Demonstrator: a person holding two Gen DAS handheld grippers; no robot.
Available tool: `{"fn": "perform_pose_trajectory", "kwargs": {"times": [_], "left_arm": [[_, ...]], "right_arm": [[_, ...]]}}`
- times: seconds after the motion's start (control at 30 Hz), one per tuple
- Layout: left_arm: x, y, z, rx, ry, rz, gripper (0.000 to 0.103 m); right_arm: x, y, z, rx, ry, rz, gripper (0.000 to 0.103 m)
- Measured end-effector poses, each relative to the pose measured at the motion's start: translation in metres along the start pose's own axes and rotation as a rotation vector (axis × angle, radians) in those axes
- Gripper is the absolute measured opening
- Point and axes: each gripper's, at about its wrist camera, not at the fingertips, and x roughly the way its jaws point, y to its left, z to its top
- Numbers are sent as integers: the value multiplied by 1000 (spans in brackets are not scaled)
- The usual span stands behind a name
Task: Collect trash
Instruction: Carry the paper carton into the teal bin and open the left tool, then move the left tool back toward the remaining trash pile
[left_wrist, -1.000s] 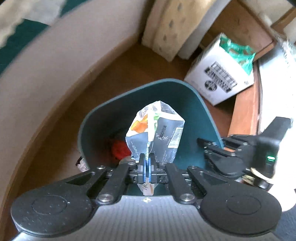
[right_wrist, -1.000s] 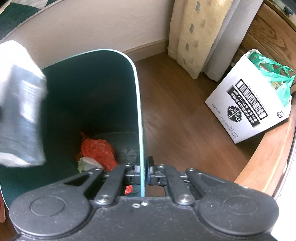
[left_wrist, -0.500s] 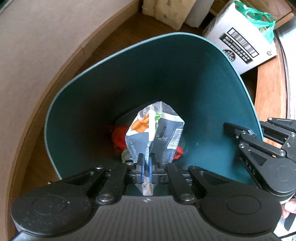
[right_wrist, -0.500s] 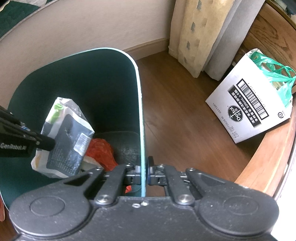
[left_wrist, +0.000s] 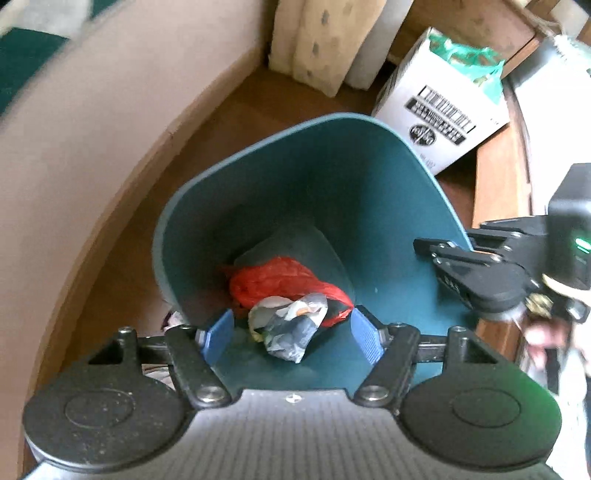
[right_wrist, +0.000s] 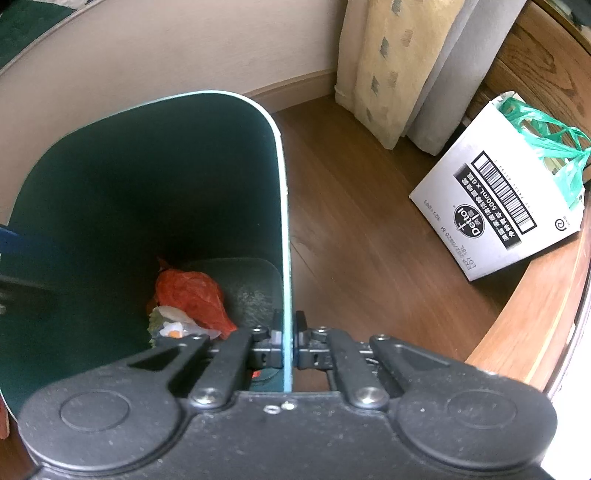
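— While my left tongs (left_wrist: 291, 334) hang over the bin (left_wrist: 388, 192), what do you read on them?

— Spread wide, both blue pads (left_wrist: 218, 334) apart and empty. I see the carton (left_wrist: 291, 332) lying loose between and below them, on the bin floor, crumpled, touching the red bag (left_wrist: 280, 284) just beyond it.

— And my right tongs (right_wrist: 290, 341)?

— Pressed together on the bin's rim (right_wrist: 286, 295); the wall runs straight out between the fingers. I have the bin's inside to their left, and bare wood floor (right_wrist: 351, 240) to their right.

— Can I see the carton from that side?

— Partly. A pale scrap with an orange spot (right_wrist: 173, 328) shows just left of the right tongs, against the red bag.

— Anything else around?

— A white box (right_wrist: 498, 210) with a green bag (right_wrist: 546, 144) in it, well off to the right, and a curtain (right_wrist: 388, 66) ahead.
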Motion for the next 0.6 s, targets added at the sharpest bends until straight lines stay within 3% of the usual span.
{"fn": "perform_pose_trajectory", "kwargs": {"times": [0.2,0.4,0.6], "left_arm": [[-40,47,-30,-104,-30,-35,79],[-43,93,-59,-179,-8,61,79],[-5,135,-83,-239,67,167,79]], "right_arm": [[1,1,0,0,2,-6,2],[1,1,1,-2,9,-5,2],[5,-3,-5,18,45,-9,2]]}}
